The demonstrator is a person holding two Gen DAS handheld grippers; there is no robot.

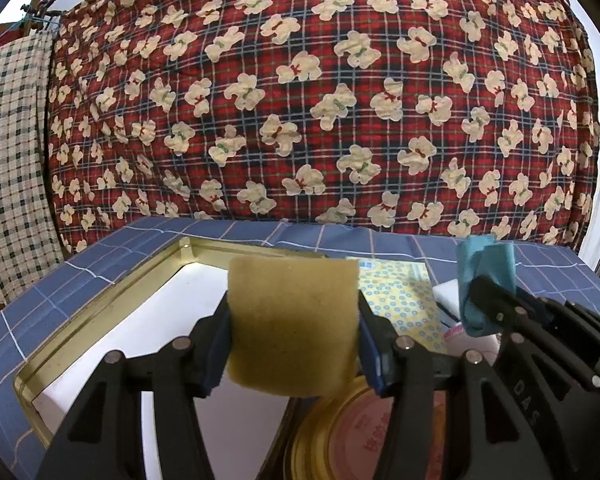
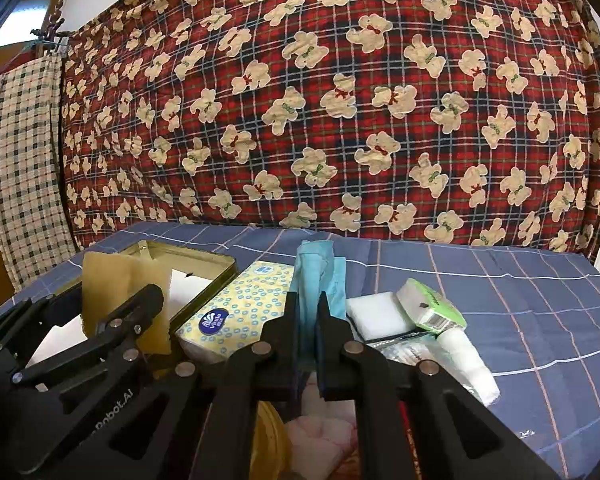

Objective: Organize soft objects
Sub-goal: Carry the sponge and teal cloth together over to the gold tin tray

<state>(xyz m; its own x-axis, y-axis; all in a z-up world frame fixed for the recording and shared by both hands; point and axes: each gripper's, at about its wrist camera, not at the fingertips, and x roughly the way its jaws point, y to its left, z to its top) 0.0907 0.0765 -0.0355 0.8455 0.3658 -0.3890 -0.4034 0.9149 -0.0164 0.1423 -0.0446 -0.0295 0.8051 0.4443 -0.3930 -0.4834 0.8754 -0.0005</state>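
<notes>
My left gripper (image 1: 294, 340) is shut on a yellow-brown sponge (image 1: 294, 324) and holds it above the open gold tin box (image 1: 100, 300). The sponge also shows in the right wrist view (image 2: 128, 288), held over the tin box (image 2: 216, 268). My right gripper (image 2: 308, 320) is shut on a folded teal cloth (image 2: 314, 276) and holds it upright; the cloth shows at the right of the left wrist view (image 1: 486, 276).
A yellow tissue pack (image 2: 240, 308), a white foam block (image 2: 376, 312), a green-labelled packet (image 2: 432, 304) and a white roll (image 2: 468, 360) lie on the blue checked tablecloth (image 2: 520, 300). A round gold lid (image 1: 340, 436) lies below. A red bear-print blanket (image 1: 320, 100) hangs behind.
</notes>
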